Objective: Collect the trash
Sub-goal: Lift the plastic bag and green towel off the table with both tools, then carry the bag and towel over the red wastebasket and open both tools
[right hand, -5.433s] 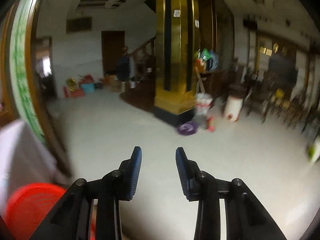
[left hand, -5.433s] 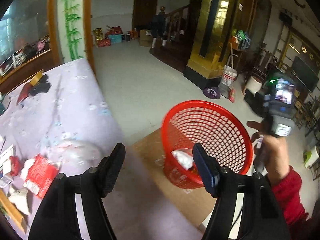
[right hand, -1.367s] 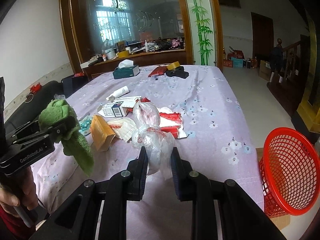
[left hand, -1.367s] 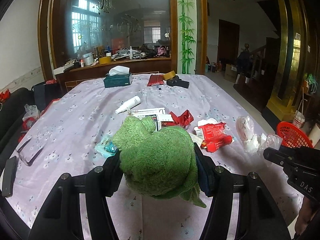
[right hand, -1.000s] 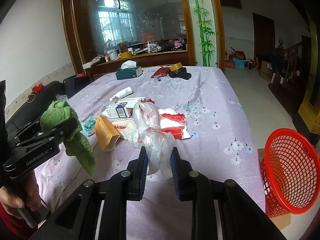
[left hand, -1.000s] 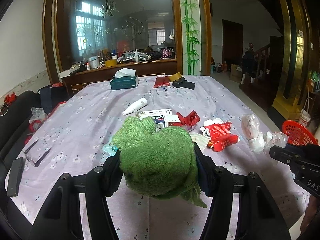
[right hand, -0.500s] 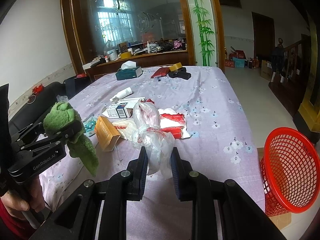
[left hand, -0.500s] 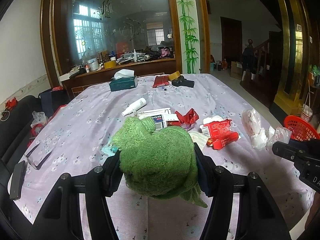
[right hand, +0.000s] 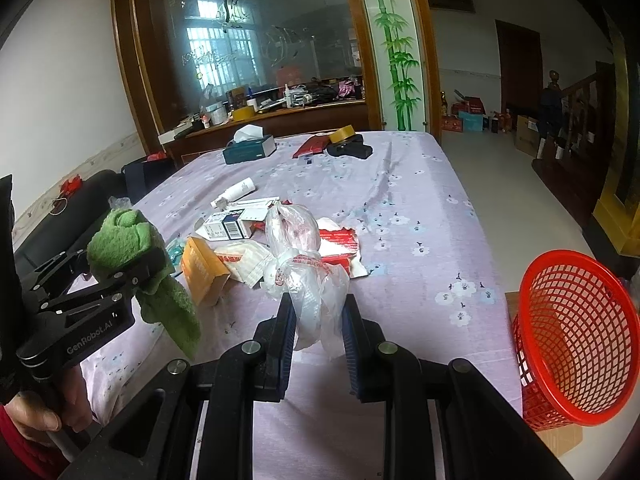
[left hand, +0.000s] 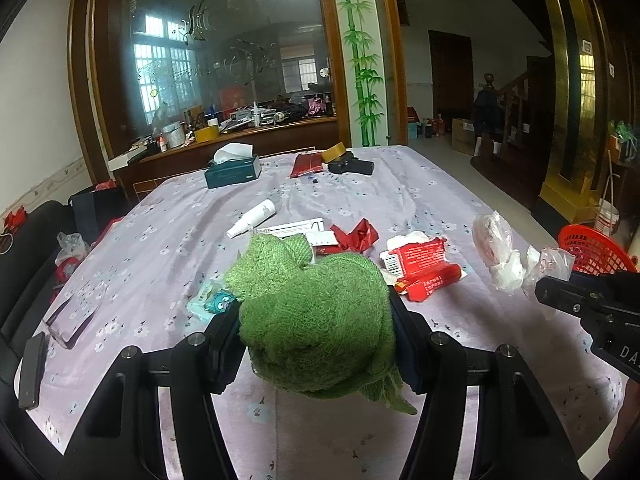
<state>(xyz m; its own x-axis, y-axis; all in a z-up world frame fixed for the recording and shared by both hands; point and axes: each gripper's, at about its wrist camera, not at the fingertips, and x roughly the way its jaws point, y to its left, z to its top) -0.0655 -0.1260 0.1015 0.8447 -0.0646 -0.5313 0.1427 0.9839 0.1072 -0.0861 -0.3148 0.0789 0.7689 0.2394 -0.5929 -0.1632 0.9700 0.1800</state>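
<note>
The left tongs (left hand: pixel 314 326) are clamped on a bunched green cloth (left hand: pixel 316 312), which bulges above the jaws and hangs in a point below them. In the right wrist view the same tongs (right hand: pixel 132 268) sit at the left edge, lifted above the worktop (right hand: pixel 420 216) with the cloth (right hand: pixel 132 248) drooping from them, and a hand (right hand: pixel 44 412) in a red sleeve grips the handle.

The right tongs (right hand: pixel 318 322) stand narrow, pinching a crumpled clear plastic bag (right hand: pixel 304 264) with red print, which rises above the pads. The left wrist view shows that bag (left hand: pixel 508 256) held clear of the lilac flowered cloth covering the worktop.

Just beyond the bag lies the loose trash: a red and white wrapper (right hand: pixel 340 244), an orange box (right hand: pixel 202 272), a small white and blue carton (right hand: pixel 226 228) and a white tube (right hand: pixel 236 192). A crumpled red foil (left hand: pixel 358 236) lies near the middle of the worktop.

Farther back sit a teal tissue box (right hand: pixel 250 148), a red packet (right hand: pixel 312 146), a roll of tape (right hand: pixel 342 133) and a dark pouch (right hand: pixel 352 150).

A red mesh basket (right hand: pixel 572 336) stands tilted on cardboard on the floor, beside the worktop's right edge.
</note>
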